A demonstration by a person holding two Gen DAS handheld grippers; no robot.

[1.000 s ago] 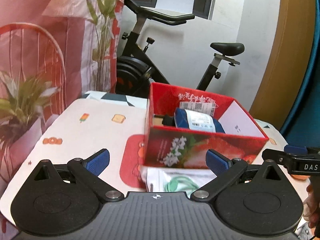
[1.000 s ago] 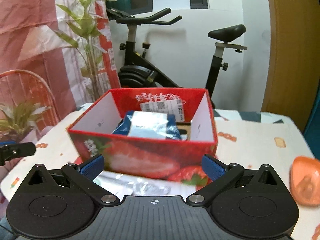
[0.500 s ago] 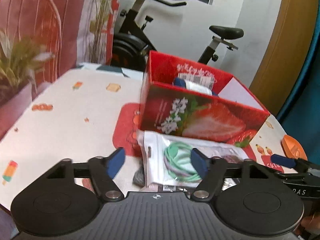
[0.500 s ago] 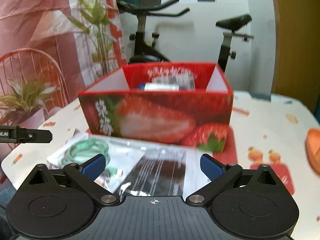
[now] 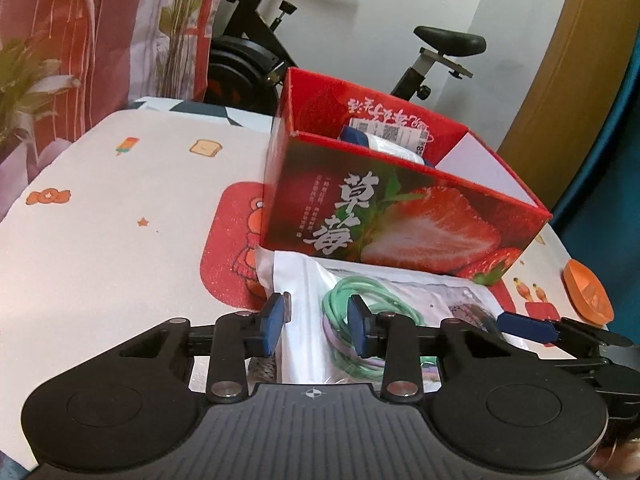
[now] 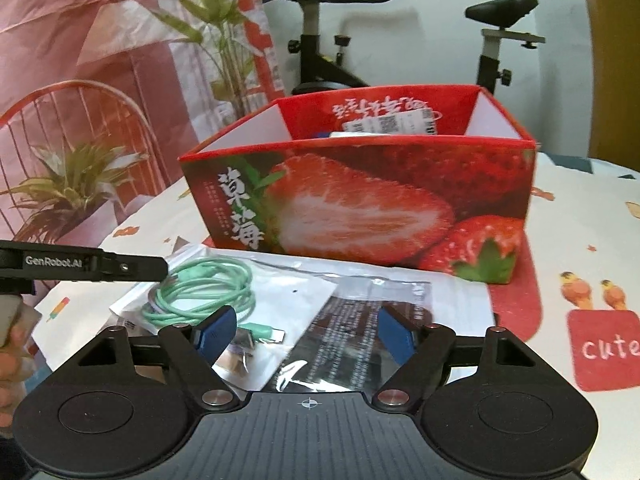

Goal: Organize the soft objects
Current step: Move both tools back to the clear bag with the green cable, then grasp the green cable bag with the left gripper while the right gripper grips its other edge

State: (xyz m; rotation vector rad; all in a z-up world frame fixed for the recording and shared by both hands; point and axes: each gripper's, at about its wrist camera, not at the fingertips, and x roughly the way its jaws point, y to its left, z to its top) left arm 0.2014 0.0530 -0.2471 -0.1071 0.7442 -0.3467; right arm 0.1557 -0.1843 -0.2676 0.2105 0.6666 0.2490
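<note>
Two flat plastic pouches lie on the desk (image 5: 100, 240), just in front of the red strawberry box (image 5: 400, 216): a clear pouch with a green cable (image 6: 200, 292) in the lower left of the right wrist view, and a dark foil pouch (image 6: 360, 332) beside it, partly overlapping. The left tongs (image 5: 316, 320) are half closed around the edge of the clear pouch, but I cannot tell if the pads already touch it. The right tongs (image 6: 308, 330) stand open over the foil pouch, holding nothing. I think the slippery film could slide out of a shallow pinch, or the two pouches could lift together. The box content is mostly hidden by its wall; only a blue packet with a white label (image 5: 384, 140) peeks out
</note>
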